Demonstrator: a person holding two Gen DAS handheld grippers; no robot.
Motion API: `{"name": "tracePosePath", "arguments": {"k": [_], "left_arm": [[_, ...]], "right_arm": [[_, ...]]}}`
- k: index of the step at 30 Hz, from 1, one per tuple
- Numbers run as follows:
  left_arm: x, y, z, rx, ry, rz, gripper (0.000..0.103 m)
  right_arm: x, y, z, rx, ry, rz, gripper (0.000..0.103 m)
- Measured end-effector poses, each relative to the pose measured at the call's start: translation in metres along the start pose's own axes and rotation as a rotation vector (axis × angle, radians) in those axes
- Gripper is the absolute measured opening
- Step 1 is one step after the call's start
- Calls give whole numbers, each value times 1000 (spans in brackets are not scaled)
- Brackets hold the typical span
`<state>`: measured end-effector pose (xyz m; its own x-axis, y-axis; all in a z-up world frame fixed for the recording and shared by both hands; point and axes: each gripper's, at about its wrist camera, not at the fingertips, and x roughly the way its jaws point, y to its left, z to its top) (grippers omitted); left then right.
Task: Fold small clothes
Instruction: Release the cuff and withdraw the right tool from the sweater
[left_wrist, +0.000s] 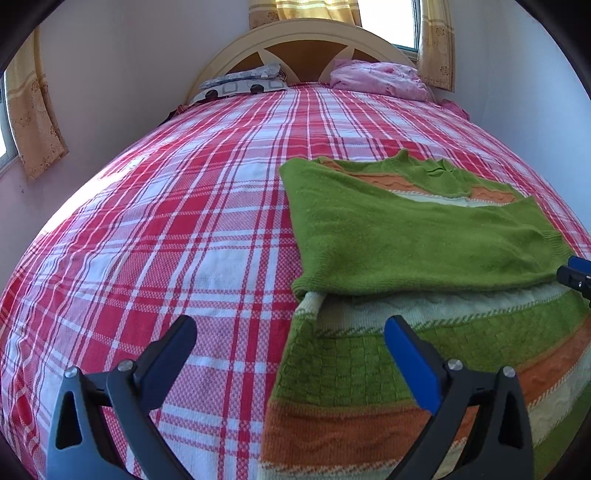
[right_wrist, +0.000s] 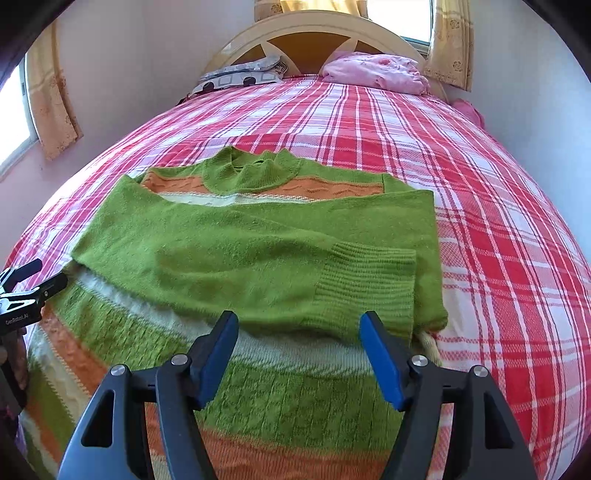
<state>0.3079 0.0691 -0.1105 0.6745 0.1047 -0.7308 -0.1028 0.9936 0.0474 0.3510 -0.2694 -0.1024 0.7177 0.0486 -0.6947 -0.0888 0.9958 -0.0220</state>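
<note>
Green knit, banded with orange and cream, covers the near right part of the bed: a small sweater lies flat on the red-and-white checked bedspread, collar toward the far end. Both sleeves are folded across its chest, the ribbed cuff of the upper one ending near the sweater's right edge. The lower body, with its cable stripes, is spread out toward the near edge of the bed.

The right gripper hangs just above the sweater's body, near the cuff, its blue-padded jaws apart with nothing pressed between them. The left gripper hovers over the sweater's left edge, one finger above the bedspread and the other above the knit, its jaws standing wide and holding nothing.

At the far end a cream and wood headboard stands against the wall, with a grey patterned pillow on the left and a bundle of pink bedding on the right. Yellow curtains hang at the windows.
</note>
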Motion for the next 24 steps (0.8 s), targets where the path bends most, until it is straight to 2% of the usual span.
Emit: {"name": "tracePosePath", "arguments": {"k": [12,24], "left_arm": [[-45,-7,-30,11,-44,-48,103],[-71,-5,-55,10,-49,-72,103]], "right_arm": [[-25,9,-40,-3,0,20,70],[-43,18,-68,-6,0,36,70]]}}
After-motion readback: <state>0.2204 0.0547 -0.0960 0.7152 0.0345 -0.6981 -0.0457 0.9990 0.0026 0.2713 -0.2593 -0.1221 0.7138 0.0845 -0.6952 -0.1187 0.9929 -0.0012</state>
